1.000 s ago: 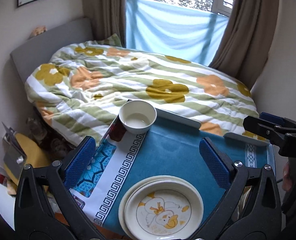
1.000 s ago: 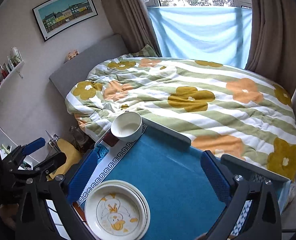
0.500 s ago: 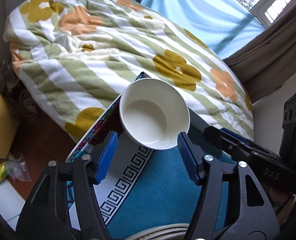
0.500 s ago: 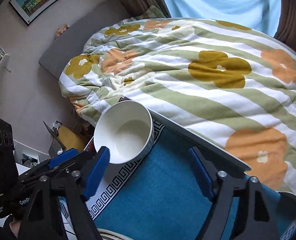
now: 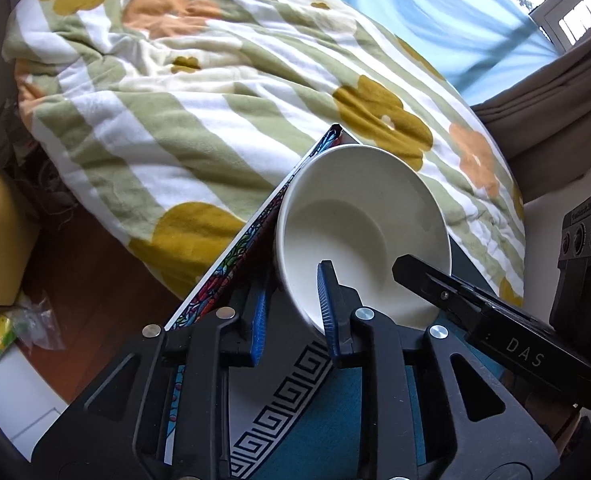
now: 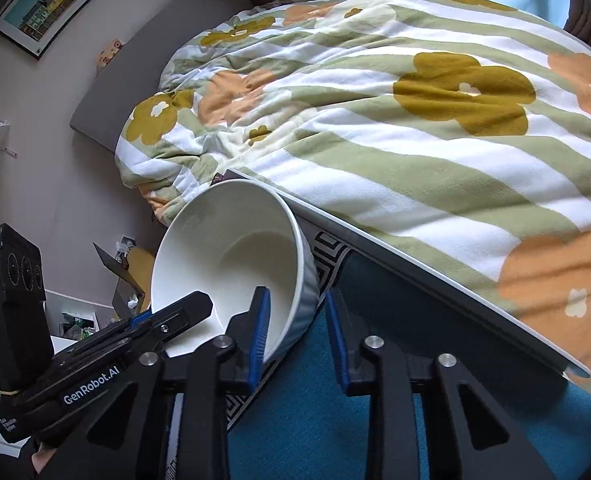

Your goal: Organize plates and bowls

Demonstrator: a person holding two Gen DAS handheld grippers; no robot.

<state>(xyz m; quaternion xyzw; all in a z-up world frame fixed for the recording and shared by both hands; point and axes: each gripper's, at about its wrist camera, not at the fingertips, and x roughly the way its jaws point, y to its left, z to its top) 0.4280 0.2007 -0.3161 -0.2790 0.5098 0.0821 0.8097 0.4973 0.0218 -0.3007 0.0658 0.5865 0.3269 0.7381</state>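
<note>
Both claws are closing on the white bowl (image 5: 359,220) at the tabletop (image 5: 335,432) corner, left claw (image 5: 291,312) and right claw (image 6: 297,328) each straddling its near rim, whose lowest edge they hide.

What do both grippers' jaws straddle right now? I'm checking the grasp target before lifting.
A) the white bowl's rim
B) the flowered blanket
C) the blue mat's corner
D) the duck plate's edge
A: the left gripper and the right gripper each have one pad inside and one outside the white bowl rim, jaws closing on its wall.
</note>
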